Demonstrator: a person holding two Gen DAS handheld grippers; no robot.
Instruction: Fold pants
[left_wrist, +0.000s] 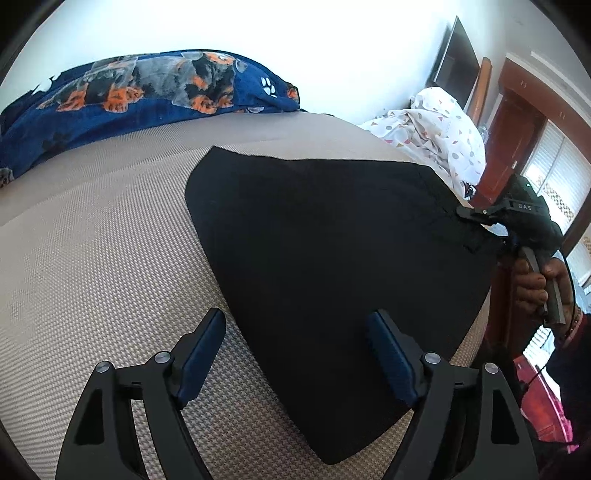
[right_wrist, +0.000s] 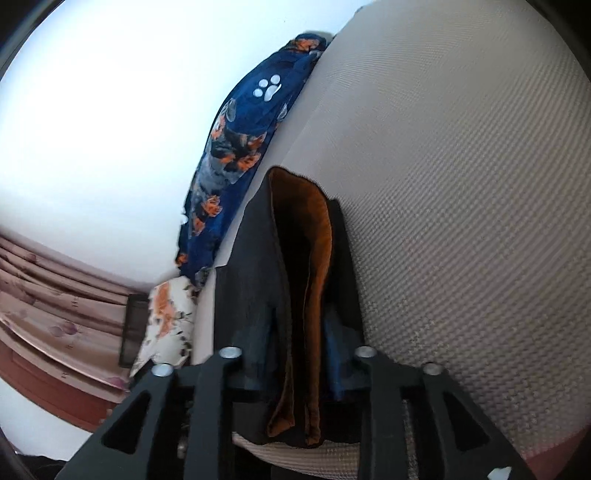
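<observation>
Pants (left_wrist: 332, 251), black and already doubled into a broad flat panel, lie on the woven beige mattress (left_wrist: 110, 240), reaching from its middle out to its right edge. The left gripper (left_wrist: 295, 354) hovers just above the near tip of the panel with its blue-padded fingers (left_wrist: 201, 354) spread wide and nothing between them; one finger hangs over bare mattress, the other over black cloth. The right gripper (left_wrist: 476, 216) sits at the right edge of the mattress, pinched onto the end of the pants there. Its own camera shows the fingers closed on stacked layers with an orange-brown lining (right_wrist: 314, 295) exposed between them.

Risks, as I judge them:
- Only one end is held. Lifting with the right alone would let the free near end drag and skew the fold.
- The pinch holds several layers; an inner one could slip out and open the stack.
- The grip is at the very edge of the mattress, so slack cloth could slide off that side.
- The left fingers straddle the cloth's border; closing there might catch only the top layer, or mattress weave.

A blue dog-print blanket (left_wrist: 129, 92) lies along the far edge, well apart from the pants.
</observation>
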